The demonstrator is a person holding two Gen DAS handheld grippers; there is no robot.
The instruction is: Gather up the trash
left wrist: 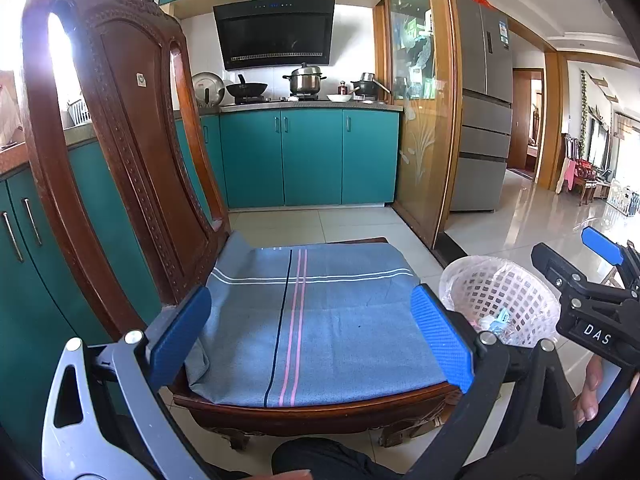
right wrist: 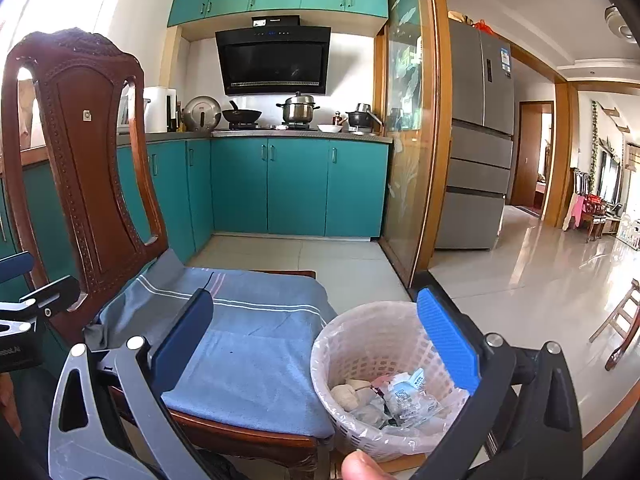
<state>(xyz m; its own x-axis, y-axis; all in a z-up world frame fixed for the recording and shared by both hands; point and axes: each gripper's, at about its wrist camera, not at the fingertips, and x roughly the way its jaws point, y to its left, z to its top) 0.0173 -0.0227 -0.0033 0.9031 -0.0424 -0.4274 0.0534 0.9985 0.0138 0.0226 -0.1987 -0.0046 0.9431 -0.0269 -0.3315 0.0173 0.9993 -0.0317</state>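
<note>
Both wrist views look forward, slightly down, from close above the chair (left wrist: pixel 120 152) seat. The left centres the cushion (left wrist: pixel 316 320); the right shifts toward the basket (right wrist: pixel 384 376). Both share kitchen cabinets (right wrist: pixel 296 188) behind.

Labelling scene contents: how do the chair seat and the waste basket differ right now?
The chair seat is flat, covered with blue-grey cloth, with nothing on it; the waste basket is a round white lattice tub lined with a clear bag, with wrappers inside. The seat sits higher; the basket stands beside it on the floor. Neither is touched by a gripper.
</note>
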